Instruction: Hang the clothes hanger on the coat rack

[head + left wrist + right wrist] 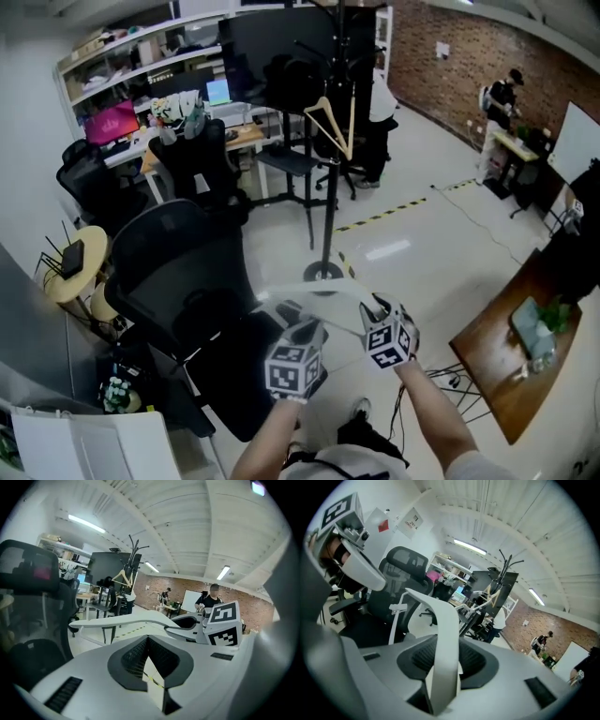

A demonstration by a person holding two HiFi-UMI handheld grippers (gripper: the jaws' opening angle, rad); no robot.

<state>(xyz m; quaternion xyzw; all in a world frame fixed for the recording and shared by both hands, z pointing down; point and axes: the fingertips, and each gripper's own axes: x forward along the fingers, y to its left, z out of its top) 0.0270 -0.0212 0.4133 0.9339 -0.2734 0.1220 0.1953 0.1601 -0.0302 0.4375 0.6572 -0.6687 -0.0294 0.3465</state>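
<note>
2 grippers side by side near black office chair (178,272), facing black coat rack (330,187) across pale floor. Right gripper (445,653) clamped on 1 arm of white clothes hanger (440,620); hanger runs crosswise ahead of left gripper (147,641), clear of its jaws. Left gripper closed on nothing, tips meeting. Coat rack well apart from grippers; 1 wooden hanger (333,117) hangs on it

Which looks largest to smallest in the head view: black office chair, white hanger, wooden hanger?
black office chair
white hanger
wooden hanger; it hangs farther away, so its true size is unsure
</note>
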